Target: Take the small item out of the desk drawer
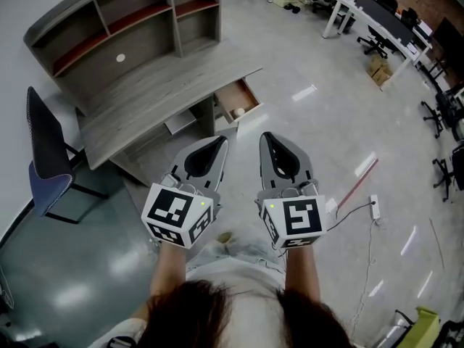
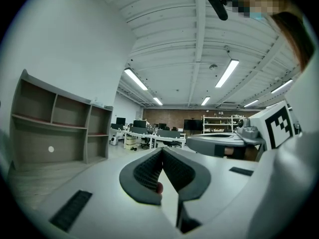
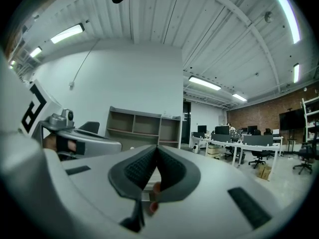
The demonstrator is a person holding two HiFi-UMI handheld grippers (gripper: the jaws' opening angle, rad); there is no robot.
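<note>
The grey desk with its shelf unit stands at the upper left of the head view. Its wooden drawer is pulled open at the desk's right end, and a small pale item lies inside. Both grippers hang side by side in the air below the drawer, well short of it. My left gripper is shut with nothing in it, its pads meeting at the tip. My right gripper is shut and empty too. From the gripper views the drawer is hidden.
A dark office chair stands left of the desk. A power strip with its cable and a thin red-white rod lie on the floor at the right. Office desks and chairs fill the far right.
</note>
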